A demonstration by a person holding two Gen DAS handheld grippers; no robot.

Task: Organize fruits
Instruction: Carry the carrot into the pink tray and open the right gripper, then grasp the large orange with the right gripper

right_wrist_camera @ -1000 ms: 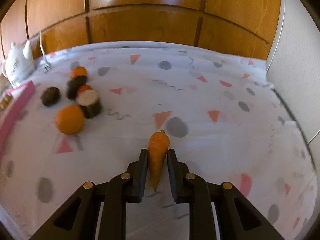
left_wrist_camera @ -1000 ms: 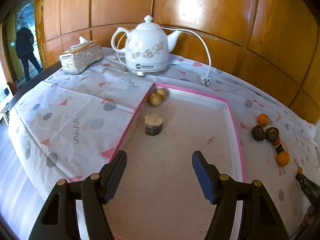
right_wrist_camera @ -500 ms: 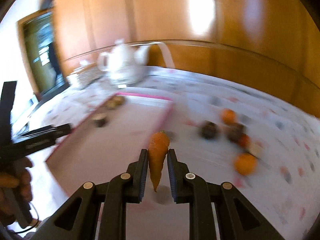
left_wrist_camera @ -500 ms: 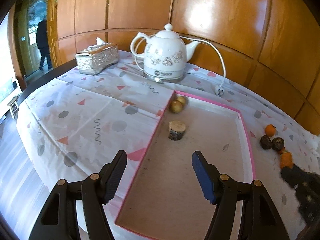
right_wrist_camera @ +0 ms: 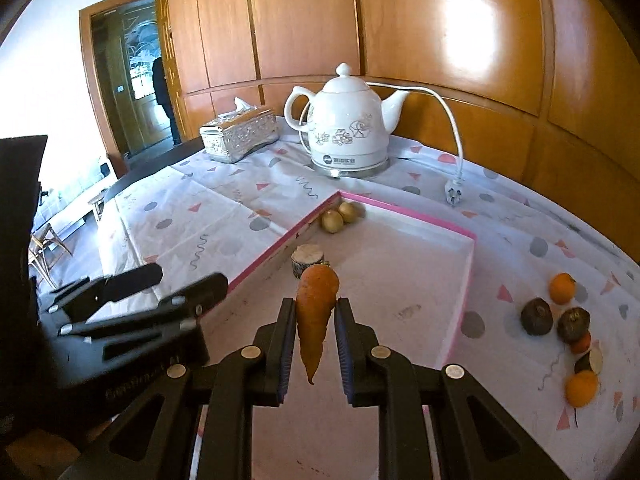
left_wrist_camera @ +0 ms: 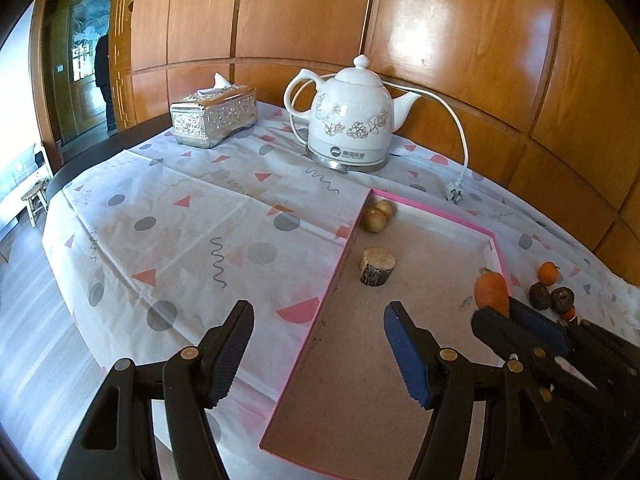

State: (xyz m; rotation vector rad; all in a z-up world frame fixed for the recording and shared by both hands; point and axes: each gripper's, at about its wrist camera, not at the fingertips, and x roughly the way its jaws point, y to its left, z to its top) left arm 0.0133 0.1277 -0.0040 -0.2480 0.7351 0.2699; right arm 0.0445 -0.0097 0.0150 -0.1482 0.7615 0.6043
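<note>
My right gripper (right_wrist_camera: 314,320) is shut on an orange carrot (right_wrist_camera: 316,308) and holds it above the near part of the pink-rimmed tray (right_wrist_camera: 466,276). The carrot (left_wrist_camera: 491,289) and the right gripper (left_wrist_camera: 506,320) also show in the left wrist view. My left gripper (left_wrist_camera: 318,340) is open and empty over the tray's (left_wrist_camera: 352,236) near left edge. In the tray lie two yellow-green fruits (left_wrist_camera: 378,216) and a round wood-like piece (left_wrist_camera: 377,266). Oranges (right_wrist_camera: 562,288) and dark fruits (right_wrist_camera: 537,316) lie on the cloth right of the tray.
A white electric kettle (left_wrist_camera: 352,124) with cord and plug (left_wrist_camera: 454,192) stands behind the tray. A silver tissue box (left_wrist_camera: 214,114) sits at the back left. Wood panelling backs the table. The table edge curves at the left.
My right gripper has swung left with the carrot, from the cloth beside the fruit pile to over the tray. My left gripper has drawn back and left from the tray.
</note>
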